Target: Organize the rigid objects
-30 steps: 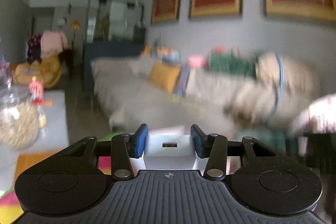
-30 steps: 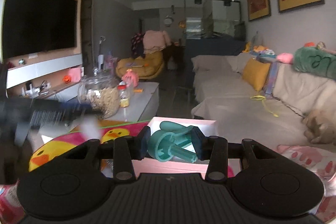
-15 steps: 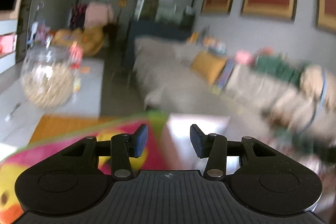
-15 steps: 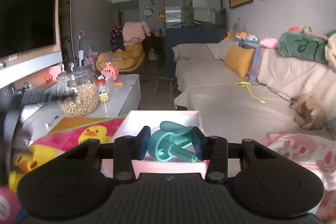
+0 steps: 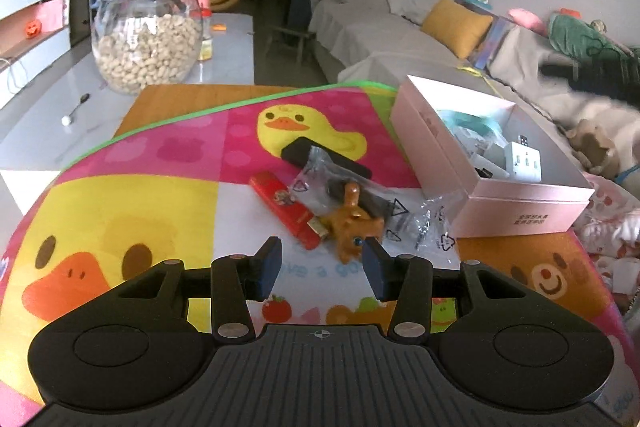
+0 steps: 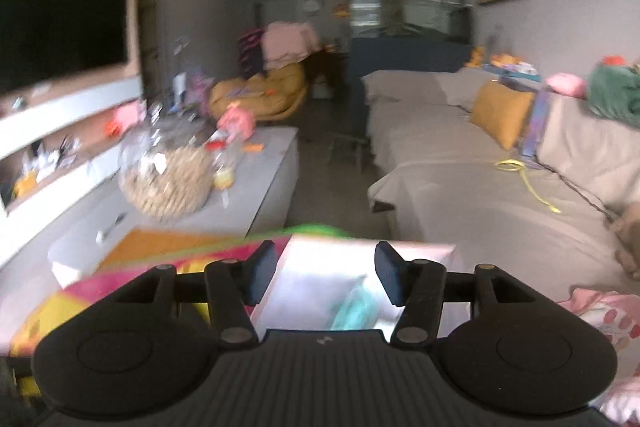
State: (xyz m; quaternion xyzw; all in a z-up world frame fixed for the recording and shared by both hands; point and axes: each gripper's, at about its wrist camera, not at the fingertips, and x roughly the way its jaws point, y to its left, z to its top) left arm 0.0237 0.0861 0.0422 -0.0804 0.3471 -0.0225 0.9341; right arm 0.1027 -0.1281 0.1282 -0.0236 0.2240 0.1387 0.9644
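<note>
In the left wrist view a pink box [image 5: 516,199] sits on the mat's right side, holding a white adapter [image 5: 523,161] and a teal part [image 5: 470,121]. A brown toy figure [image 5: 352,223], a red flat stick [image 5: 288,209], a black slab [image 5: 324,157] and clear plastic bags [image 5: 416,219] lie on the mat. My left gripper [image 5: 322,267] is open and empty, just in front of the brown figure. My right gripper [image 6: 324,275] is open and empty above the pink box [image 6: 320,291], with the teal part [image 6: 354,309] blurred inside it.
A colourful duck play mat [image 5: 160,187] covers the table. A glass jar of nuts [image 5: 146,35] and a spoon [image 5: 74,109] stand on the grey table behind. A sofa [image 5: 384,23] with an orange cushion runs along the right.
My left gripper let go of the white adapter, now in the box, and swung down over the mat. My right gripper opened and released the teal part into the box.
</note>
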